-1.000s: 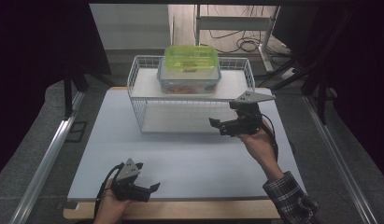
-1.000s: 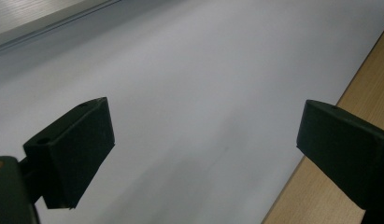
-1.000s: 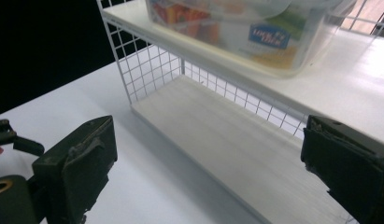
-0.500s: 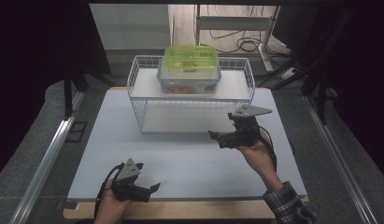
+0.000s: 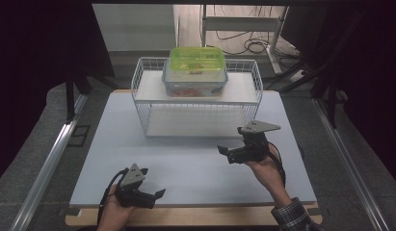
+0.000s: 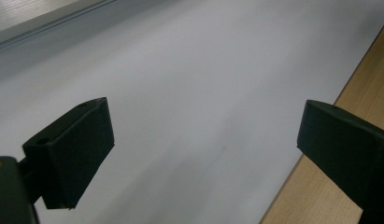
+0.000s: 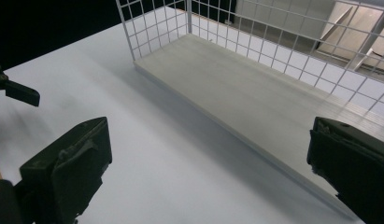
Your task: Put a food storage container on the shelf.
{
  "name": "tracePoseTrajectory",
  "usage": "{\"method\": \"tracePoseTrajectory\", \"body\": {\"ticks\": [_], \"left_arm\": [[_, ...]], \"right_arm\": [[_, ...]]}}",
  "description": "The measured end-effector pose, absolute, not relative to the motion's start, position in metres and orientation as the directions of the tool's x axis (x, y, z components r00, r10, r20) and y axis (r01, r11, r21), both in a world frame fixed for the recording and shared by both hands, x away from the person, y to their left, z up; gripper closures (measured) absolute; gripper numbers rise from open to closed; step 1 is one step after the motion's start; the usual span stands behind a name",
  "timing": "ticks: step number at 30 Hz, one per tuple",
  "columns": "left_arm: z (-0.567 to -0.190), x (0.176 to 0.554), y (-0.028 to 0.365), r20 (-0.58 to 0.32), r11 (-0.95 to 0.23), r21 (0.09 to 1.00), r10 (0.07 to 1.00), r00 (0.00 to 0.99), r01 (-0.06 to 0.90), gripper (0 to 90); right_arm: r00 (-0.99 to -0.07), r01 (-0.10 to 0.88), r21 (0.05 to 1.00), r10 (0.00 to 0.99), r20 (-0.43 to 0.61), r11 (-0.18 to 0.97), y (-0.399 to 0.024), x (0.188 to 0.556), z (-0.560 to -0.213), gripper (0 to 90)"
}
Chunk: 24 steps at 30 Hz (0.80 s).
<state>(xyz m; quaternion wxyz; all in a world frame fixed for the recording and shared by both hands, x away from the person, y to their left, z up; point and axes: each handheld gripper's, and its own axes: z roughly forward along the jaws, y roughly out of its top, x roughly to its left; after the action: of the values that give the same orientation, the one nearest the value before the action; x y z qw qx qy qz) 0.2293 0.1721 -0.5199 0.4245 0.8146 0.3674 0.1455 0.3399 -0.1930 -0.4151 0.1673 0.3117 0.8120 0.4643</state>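
A clear food box with a green lid [image 5: 196, 70] stands on the top shelf of a white wire rack [image 5: 142, 110] at the back of the table. Its lower shelf [image 7: 255, 93] is bare. My right gripper [image 5: 226, 154] is open and holds nothing. It hovers over the white mat in front of the rack's right half, jaws pointing left; in its own view [image 7: 208, 154] the jaws frame the rack's lower shelf. My left gripper [image 5: 153, 183] rests open near the front edge, and its own view [image 6: 203, 140] looks across bare mat.
The white mat [image 5: 186, 163] covers a wooden table whose edge [image 6: 362, 88] shows at the front. A metal rail [image 5: 46, 163] runs along the left side. Cables [image 5: 253, 45] lie on the floor behind the rack.
My right gripper has come down and back from beside the rack's right end to the mat in front of it. The left gripper has stayed put.
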Motion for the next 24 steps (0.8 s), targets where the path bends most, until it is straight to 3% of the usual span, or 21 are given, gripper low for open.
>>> {"method": "tracePoseTrajectory", "body": {"ticks": [24], "left_arm": [[-0.519, 0.229, 0.172, -0.082, -0.368, 0.800, 0.715, 0.694, 0.473, 4.0]], "right_arm": [[-0.693, 0.387, 0.849, 0.721, 0.012, 0.359, -0.224, 0.308, -0.451, 0.0]]}}
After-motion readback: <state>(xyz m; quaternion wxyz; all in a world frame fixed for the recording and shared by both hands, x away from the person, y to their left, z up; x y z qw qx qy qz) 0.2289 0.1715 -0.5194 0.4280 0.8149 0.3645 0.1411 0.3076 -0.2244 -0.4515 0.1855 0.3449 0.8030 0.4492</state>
